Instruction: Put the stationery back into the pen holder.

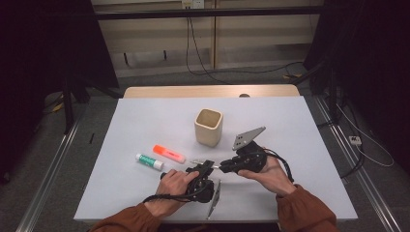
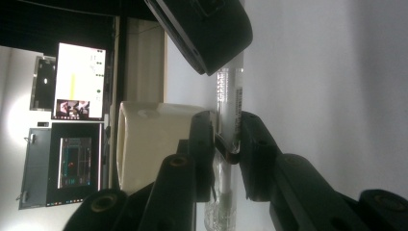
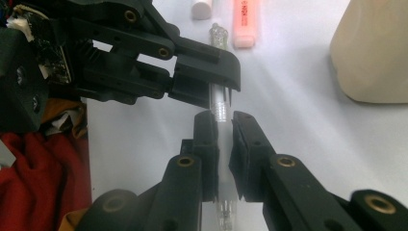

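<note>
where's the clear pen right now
The clear pen is held between both grippers, left gripper and right gripper, above the table's near middle, in front of the beige cup.

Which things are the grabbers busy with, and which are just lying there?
Busy with:
clear pen, clamped by the left gripper and the right gripper

Just lying about:
orange highlighter
white tube
beige cup

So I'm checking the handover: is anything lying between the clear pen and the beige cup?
Nothing visible. The clear pen is gripped by the left gripper and the right gripper, and bare table lies between it and the cup.
</note>
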